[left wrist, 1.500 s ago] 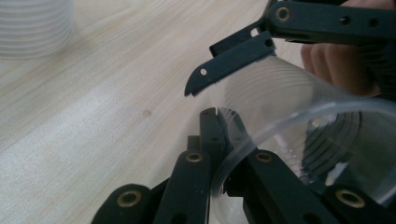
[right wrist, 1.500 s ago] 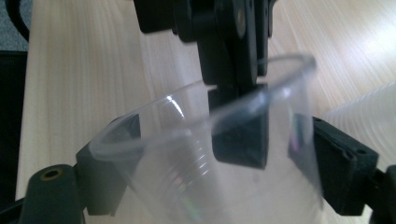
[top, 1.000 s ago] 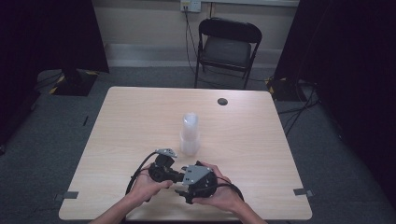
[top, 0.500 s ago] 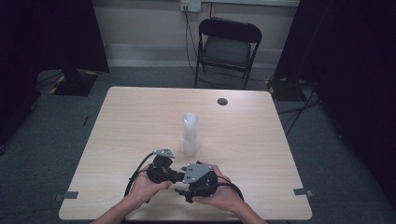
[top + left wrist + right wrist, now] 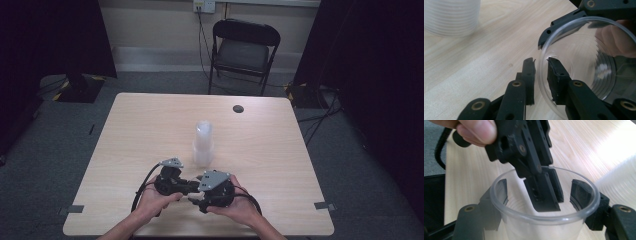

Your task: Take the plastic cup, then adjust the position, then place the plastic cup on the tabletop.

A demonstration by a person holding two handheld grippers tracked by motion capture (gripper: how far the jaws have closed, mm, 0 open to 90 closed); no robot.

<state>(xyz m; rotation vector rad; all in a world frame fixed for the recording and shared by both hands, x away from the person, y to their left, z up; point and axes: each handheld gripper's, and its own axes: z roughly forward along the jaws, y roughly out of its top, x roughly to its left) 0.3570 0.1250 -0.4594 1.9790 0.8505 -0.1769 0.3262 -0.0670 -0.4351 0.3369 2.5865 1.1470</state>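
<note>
High view, left to right: left gripper (image 5: pixel 187 188) held low at centre-left of the frame, over the near edge of the table (image 5: pixel 140 130); right gripper (image 5: pixel 199 196) immediately beside it, the two meeting tip to tip. Stack of cups (image 5: pixel 203 142) standing upright at mid-frame, just above both grippers and apart from them. Small dark disc (image 5: pixel 238 108) toward the upper right of the tabletop; folding chair (image 5: pixel 243 50) at top centre, beyond the table.

Left gripper view: stack of cups (image 5: pixel 450 16) at upper left; jaws of the left gripper (image 5: pixel 541 72) at lower centre, clamped on the rim of a clear cup (image 5: pixel 586 70), one jaw outside the wall, one inside.

Right gripper view: left gripper (image 5: pixel 549 192) descending from upper left, pinching the far rim of the clear cup (image 5: pixel 544 220); jaws of the right gripper (image 5: pixel 541 195) at lower left and lower right, pressed against the outside of the cup wall, clamped on it.
</note>
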